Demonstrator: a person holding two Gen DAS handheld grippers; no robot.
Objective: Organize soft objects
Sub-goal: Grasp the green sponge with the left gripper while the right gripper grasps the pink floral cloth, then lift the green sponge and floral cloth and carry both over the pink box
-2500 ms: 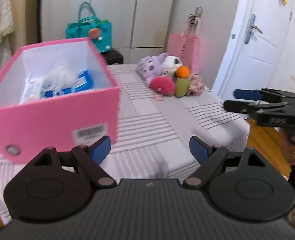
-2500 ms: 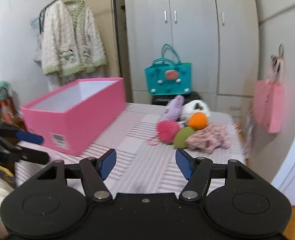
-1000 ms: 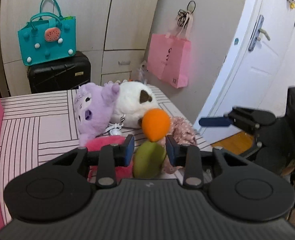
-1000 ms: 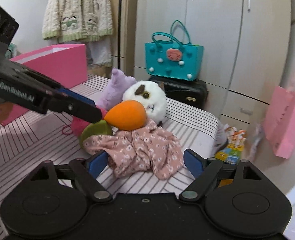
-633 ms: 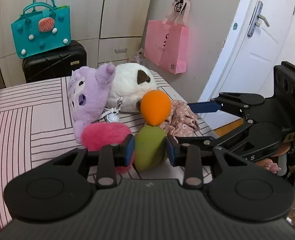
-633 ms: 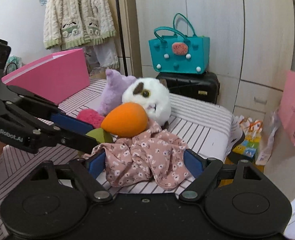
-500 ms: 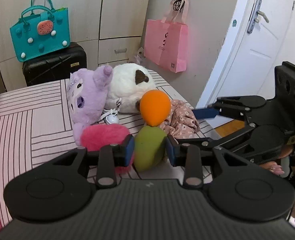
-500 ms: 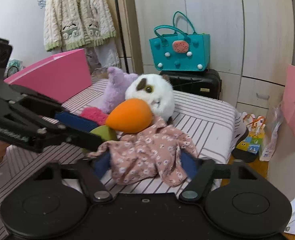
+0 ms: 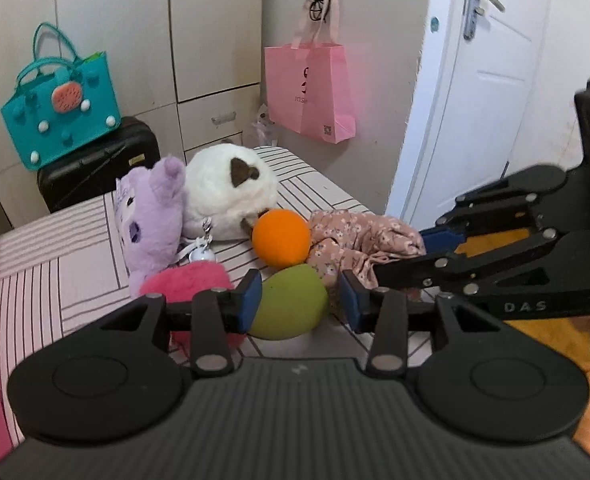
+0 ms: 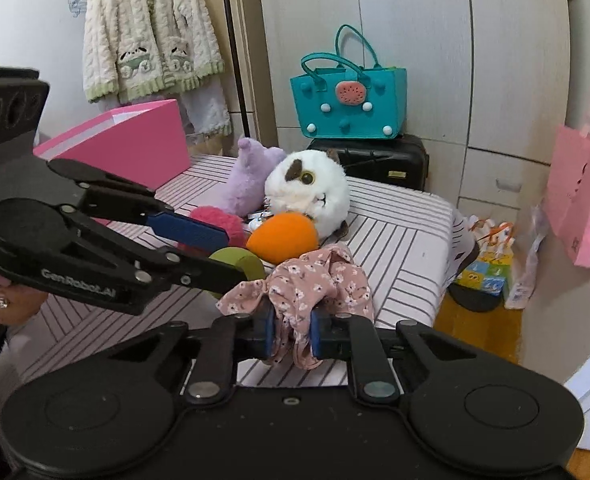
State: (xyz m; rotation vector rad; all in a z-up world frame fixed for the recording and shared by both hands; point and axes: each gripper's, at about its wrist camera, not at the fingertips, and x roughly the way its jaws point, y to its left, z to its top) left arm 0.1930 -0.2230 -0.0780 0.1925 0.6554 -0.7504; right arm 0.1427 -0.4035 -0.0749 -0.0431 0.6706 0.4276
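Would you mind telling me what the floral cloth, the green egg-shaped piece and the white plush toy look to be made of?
Floral cloth: thin woven fabric, matte; it bunches into soft folds.
Green egg-shaped piece: probably foam or sponge, smooth and matte with no shine, though the look leaves it open.
White plush toy: long fluffy synthetic fur with a glossy, likely plastic, eye.

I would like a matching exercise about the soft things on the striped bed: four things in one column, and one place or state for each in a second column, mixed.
Things:
1. floral cloth
2. green sponge
3. orange sponge
4. white plush

Places or states:
A. between the left tool's blue pads
B. leaning against the purple plush
C. pinched by the right tool
D. resting on top of the green sponge

Pairs: 1-C, 2-A, 3-D, 4-B
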